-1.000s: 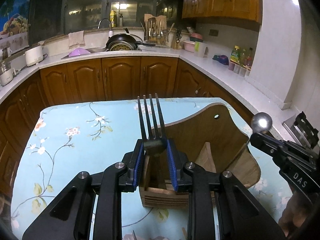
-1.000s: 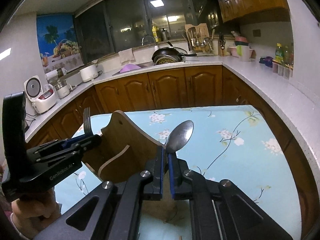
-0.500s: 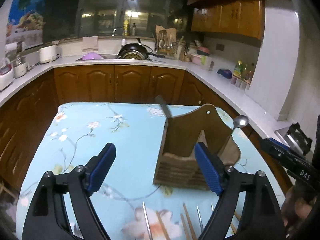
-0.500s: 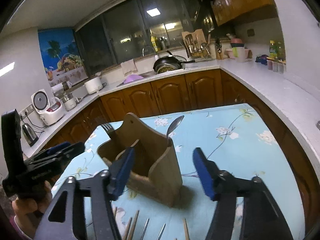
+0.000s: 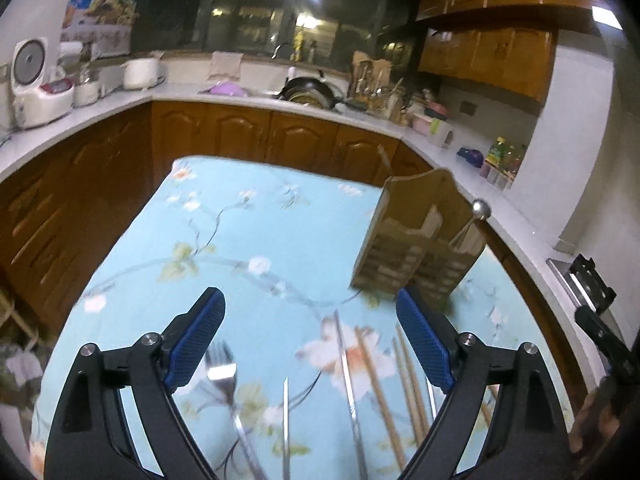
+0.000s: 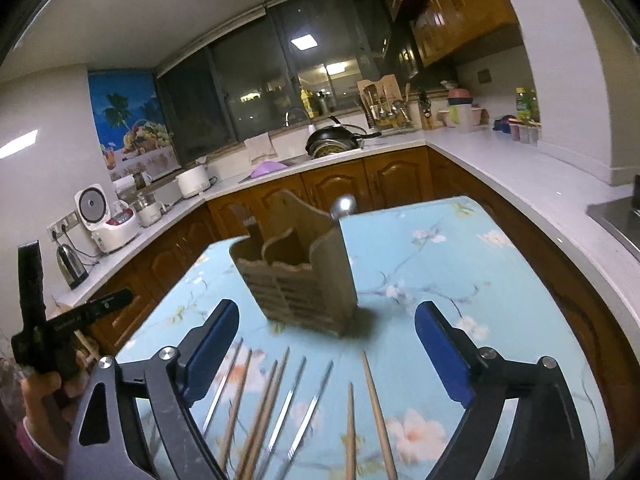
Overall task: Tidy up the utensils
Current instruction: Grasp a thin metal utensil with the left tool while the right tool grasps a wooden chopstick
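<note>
A wooden utensil holder [image 5: 420,240] [image 6: 298,276] stands on the blue floral table [image 5: 260,248]. A spoon [image 5: 480,209] [image 6: 343,205] stands in it, bowl up. The fork in it is blurred at the holder's far left [image 6: 248,222]. My left gripper [image 5: 310,334] is open and empty, pulled back above the table. A second fork [image 5: 220,368] lies just inside its left finger. Metal and wooden chopsticks [image 5: 376,380] [image 6: 280,400] lie in a row at the near edge. My right gripper [image 6: 326,346] is open and empty above them.
Kitchen counters [image 6: 500,168] wrap around the table on three sides, with a rice cooker [image 6: 104,220], a pan [image 6: 336,140] and bottles. The other hand-held gripper shows at the edge of each view [image 5: 600,320] [image 6: 52,324].
Both grippers let go of the fork and spoon in the holder, opened wide, and drew back toward the near edge. The loose fork and chopsticks have come into view.
</note>
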Tool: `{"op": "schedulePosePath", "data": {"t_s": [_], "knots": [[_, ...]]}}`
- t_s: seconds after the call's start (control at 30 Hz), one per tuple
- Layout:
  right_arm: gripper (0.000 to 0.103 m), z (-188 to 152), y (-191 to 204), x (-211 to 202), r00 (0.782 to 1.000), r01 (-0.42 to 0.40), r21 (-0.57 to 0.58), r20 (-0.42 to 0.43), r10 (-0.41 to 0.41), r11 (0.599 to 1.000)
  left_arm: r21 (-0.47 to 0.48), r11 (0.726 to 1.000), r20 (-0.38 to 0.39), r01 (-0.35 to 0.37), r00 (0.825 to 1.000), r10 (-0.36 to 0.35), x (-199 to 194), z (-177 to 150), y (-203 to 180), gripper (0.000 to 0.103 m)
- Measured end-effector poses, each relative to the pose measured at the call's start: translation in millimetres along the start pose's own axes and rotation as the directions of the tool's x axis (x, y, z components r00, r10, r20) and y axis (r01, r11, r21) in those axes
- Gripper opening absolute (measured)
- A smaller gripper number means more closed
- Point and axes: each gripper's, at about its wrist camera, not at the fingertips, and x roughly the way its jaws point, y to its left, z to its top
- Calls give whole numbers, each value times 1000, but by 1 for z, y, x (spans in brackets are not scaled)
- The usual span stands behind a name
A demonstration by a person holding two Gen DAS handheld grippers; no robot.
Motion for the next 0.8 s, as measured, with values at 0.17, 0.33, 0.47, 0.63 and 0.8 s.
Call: {"op": "schedulePosePath", "data": {"t_s": [0.17, 0.33, 0.47, 0.63, 0.8], "knots": [[91, -24, -6, -10, 999, 40, -12, -37, -40, 999, -6, 1000, -58, -1, 998, 1, 1, -26, 4, 89], [91, -45, -15, -5, 992, 64, -16, -107, -65, 998, 16, 1000, -96, -4, 995, 6, 6, -46, -3, 89], [95, -57, -19, 0, 984, 90, -22, -153, -93, 996, 28, 1000, -131, -1, 991, 5, 12, -56, -7, 89], [103, -61, -20, 10, 962, 182, -29, -204, -184, 983, 37, 999, -149, -5, 989, 11, 19, -57, -9, 89], [103, -60, -23, 18, 971, 103, -23, -214, -105, 994, 58, 998, -179, -17, 983, 28, 33, -55, -12, 89]]}}
